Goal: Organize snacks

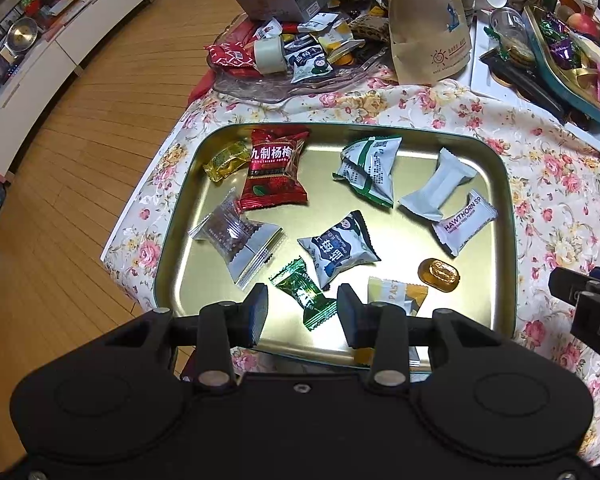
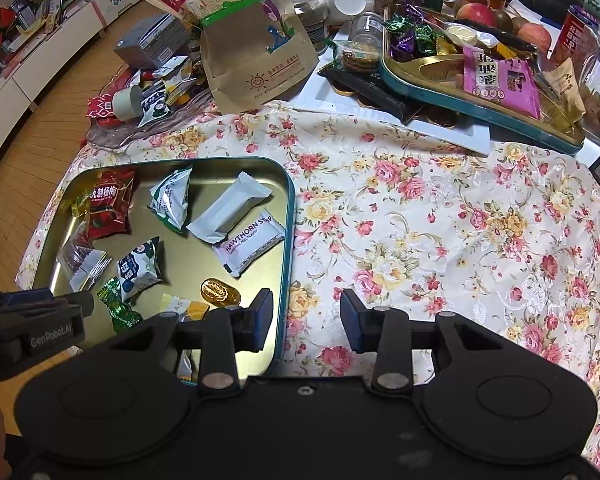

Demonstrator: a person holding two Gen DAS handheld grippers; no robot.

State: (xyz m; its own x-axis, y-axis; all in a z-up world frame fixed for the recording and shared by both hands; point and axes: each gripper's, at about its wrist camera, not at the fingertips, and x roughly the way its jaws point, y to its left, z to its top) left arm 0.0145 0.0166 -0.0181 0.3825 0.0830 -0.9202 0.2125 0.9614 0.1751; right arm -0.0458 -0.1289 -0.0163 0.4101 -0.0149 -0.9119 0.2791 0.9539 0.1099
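Observation:
A gold tin tray point(image 1: 508, 216) with a teal rim holds several wrapped snacks: a red packet point(image 1: 274, 172), a blue-and-white packet point(image 1: 340, 248), a Hawthorn strip point(image 1: 464, 222) and a gold ingot candy point(image 1: 439, 274). My left gripper point(image 1: 302, 312) hovers open over the tray's near edge. A green candy point(image 1: 304, 294) lies on the tray in the gap between its fingers, and the pads are not pressing on it. My right gripper point(image 2: 306, 320) is open and empty, straddling the tray's right rim point(image 2: 290, 216) and the floral cloth.
Behind the tray are a glass dish point(image 1: 260, 84) of snacks, a brown paper bag point(image 2: 256, 52) and a second teal tin point(image 2: 480, 108) resting on a white tray. The floral tablecloth point(image 2: 440, 240) lies bare to the right. The table edge and wooden floor point(image 1: 80, 200) are on the left.

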